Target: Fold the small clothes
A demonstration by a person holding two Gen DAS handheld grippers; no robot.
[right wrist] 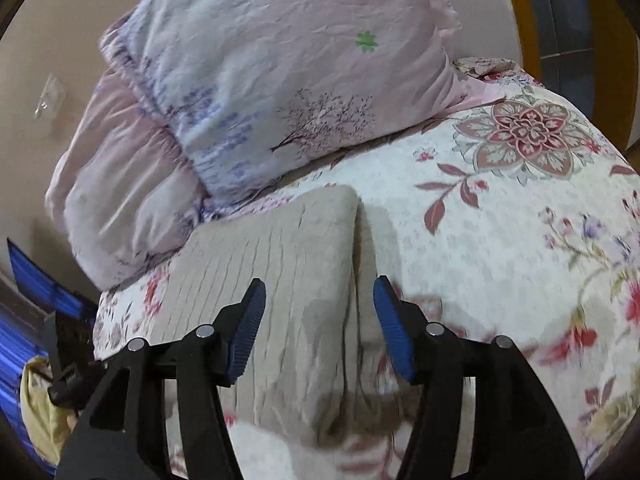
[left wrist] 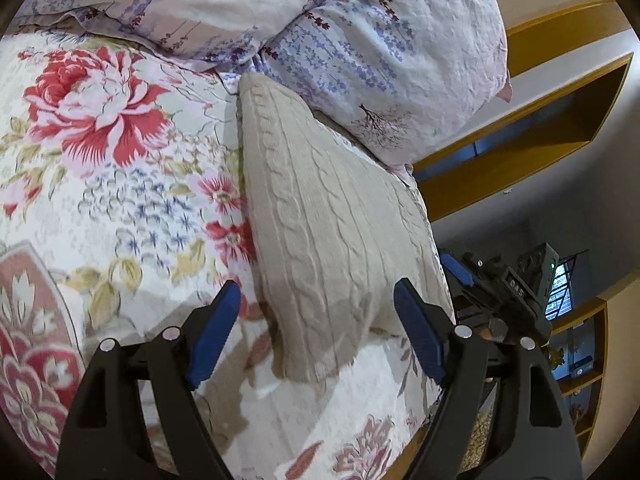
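A beige cable-knit garment (left wrist: 320,216) lies folded into a long strip on the floral bedspread (left wrist: 120,184). My left gripper (left wrist: 318,332) is open, its blue pads either side of the garment's near end, just above it. The other gripper's black body (left wrist: 508,292) shows at the right, past the garment's edge. In the right wrist view the same garment (right wrist: 280,272) lies under my right gripper (right wrist: 318,326), which is open and empty above the garment's right folded edge.
Two lilac flowered pillows (left wrist: 360,40) are stacked at the head of the bed, touching the garment's far end; they also show in the right wrist view (right wrist: 280,80). Wooden shelves (left wrist: 560,120) stand beyond the bed's edge. A blue object (right wrist: 24,320) lies beside the bed.
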